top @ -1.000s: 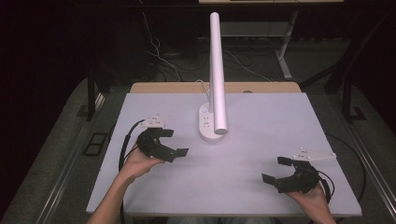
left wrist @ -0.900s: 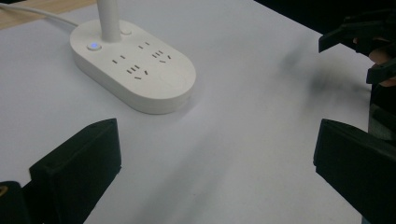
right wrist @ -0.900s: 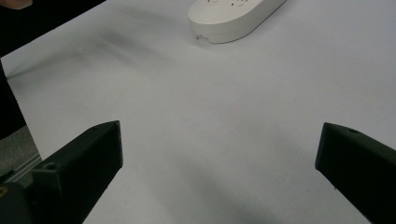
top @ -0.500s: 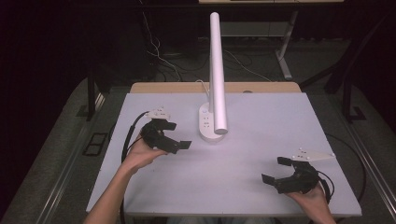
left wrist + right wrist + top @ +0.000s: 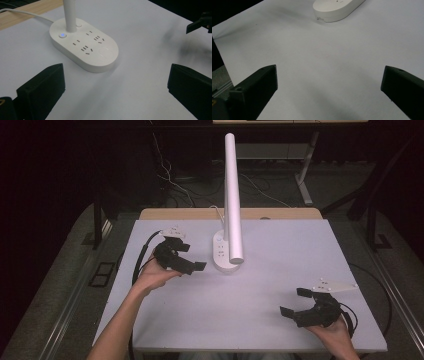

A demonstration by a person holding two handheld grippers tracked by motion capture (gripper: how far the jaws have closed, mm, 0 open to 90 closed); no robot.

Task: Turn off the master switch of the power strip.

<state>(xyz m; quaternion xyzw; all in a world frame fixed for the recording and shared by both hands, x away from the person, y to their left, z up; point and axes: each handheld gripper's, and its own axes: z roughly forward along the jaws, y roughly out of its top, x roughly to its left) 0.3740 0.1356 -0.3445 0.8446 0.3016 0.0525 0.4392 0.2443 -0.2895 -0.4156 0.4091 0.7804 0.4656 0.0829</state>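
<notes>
fingers (image 5: 42,87) of the left gripper (image 5: 192,257) stand wide apart with nothing between them, pointing toward the lamp base (image 5: 83,46) that lies just ahead. in the high view this gripper hovers over the left half of the tabletop (image 5: 280,250), near the base but not touching it, held from below by the person's left hand (image 5: 152,277), with the bare forearm running in from the bottom edge at a slant. the right gripper (image 5: 299,302) sits low over the front right part of the tabletop, well apart from the lamp; its fingers (image 5: 255,87) are also spread wide and empty, aimed across the bare white surface toward the far end of the base (image 5: 337,8). the right hand (image 5: 332,330) holds it from behind, near the front edge.

counted: two grippers, one in each hand; one white lamp, with one upright stem (image 5: 232,195) rising from one oval base. on the base, in the left gripper view, are one small round button lit blue (image 5: 62,35), a second round button beside the stem, and four groups of socket slots. one white cord (image 5: 27,13) leaves the back of the base toward the wooden strip at the far edge.
</notes>
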